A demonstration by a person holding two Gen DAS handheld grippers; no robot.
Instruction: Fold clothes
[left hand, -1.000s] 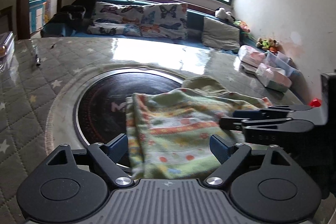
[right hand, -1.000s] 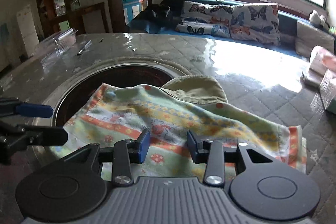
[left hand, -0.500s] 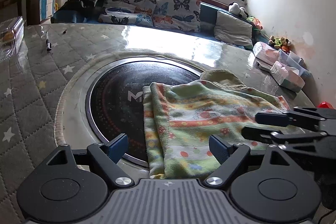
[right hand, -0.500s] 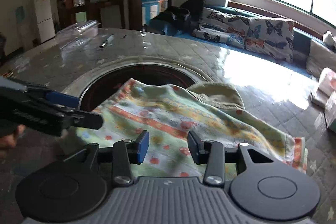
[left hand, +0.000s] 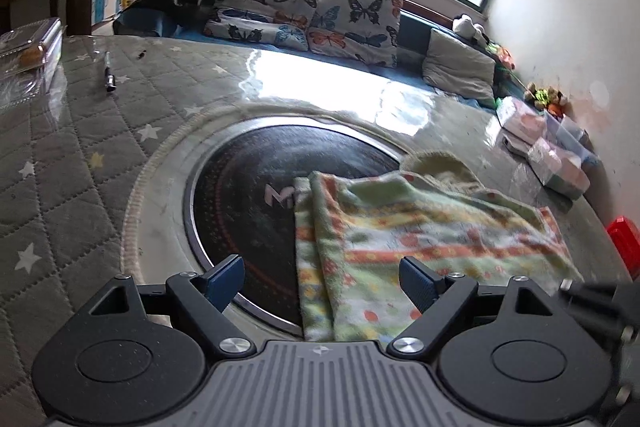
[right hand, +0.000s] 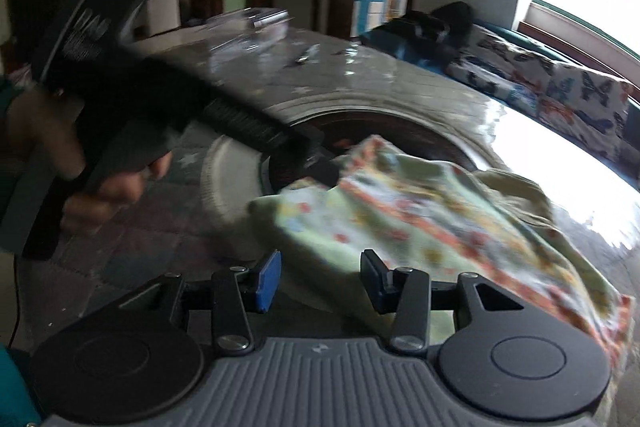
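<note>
A folded green cloth with orange stripes and small prints lies partly over the round black cooktop set in the table. A plain olive garment sticks out from under its far side. My left gripper is open and empty, just short of the cloth's near edge. My right gripper is open and empty above the cloth's near left corner. In the right wrist view the left gripper's body and the hand on it reach in from the left, blurred, its tip near the cloth's far left corner.
The quilted star-patterned table cover surrounds the cooktop. A pen and a clear plastic box lie far left. Boxed packages sit at the right edge. A red object is near right. A sofa with butterfly cushions stands behind.
Both grippers have pulled back from the cloth and stayed open. The right view has swung left, and the left gripper now crosses it with motion blur. The cloth lies as before.
</note>
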